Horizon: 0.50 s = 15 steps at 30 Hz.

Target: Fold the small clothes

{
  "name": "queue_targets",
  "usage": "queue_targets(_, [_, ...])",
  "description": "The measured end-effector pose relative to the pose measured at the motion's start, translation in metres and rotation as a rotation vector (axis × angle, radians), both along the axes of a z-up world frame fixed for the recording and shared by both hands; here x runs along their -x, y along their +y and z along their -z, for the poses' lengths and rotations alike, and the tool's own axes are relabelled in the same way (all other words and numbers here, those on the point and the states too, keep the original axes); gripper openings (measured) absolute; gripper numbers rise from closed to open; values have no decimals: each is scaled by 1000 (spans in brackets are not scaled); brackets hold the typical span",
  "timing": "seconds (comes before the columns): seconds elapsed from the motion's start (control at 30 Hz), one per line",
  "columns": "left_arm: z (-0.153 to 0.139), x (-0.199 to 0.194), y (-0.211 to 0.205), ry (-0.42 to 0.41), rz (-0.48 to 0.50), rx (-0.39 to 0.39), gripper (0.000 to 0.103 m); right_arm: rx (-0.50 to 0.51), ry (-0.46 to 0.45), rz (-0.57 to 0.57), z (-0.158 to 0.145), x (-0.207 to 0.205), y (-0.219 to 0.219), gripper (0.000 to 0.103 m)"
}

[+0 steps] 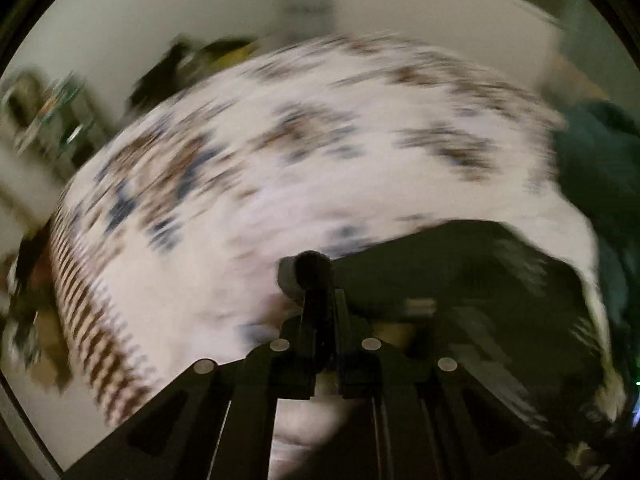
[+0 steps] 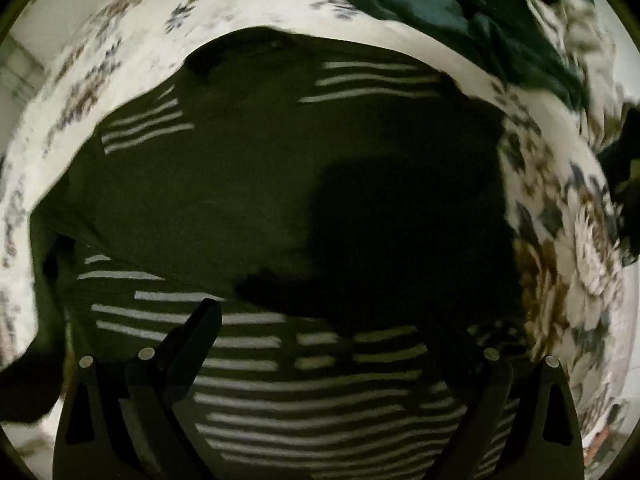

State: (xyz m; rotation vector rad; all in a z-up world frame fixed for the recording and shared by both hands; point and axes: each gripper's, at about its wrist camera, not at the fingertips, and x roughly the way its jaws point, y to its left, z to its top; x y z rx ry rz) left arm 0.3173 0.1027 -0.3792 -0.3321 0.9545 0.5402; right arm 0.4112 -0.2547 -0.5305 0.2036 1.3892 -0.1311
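While the left wrist view is smeared by blur, the left gripper [image 1: 316, 276] can be made out with its jaws pressed together, a dark rounded tip showing at the centre. Whether any cloth is pinched between them cannot be told. Just beside the tip, from three to five o'clock, the shirt [image 1: 460, 272] is seen, dark with pale stripes, lying on the bed [image 1: 280, 152]. White bedding with a blue and brown flower print is spread across the whole upper half of that view, and a dark green cloth [image 1: 600, 152] is glimpsed at three o'clock.

In the right wrist view, the right gripper [image 2: 324, 320] is held with its jaws released and set wide apart, one finger [image 2: 200, 320] at seven o'clock, the other lost in shadow at five. The shirt [image 2: 280, 184] is spread beneath and between them, filling the middle of the view, with stripes grouped at six, ten and twelve o'clock. The bed [image 2: 560, 240] is seen around it, and the green cloth [image 2: 440, 8] is bunched at one o'clock.
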Motion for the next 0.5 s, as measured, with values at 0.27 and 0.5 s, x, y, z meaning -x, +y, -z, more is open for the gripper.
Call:
queue_targets(0.27, [34,-118,-274,-29,448,132,4,-20,39,89,6,40,-143,99])
queue_targets(0.5, [114,-162,-401,186,708,305,9,-83,62,133,31,48,-213,99])
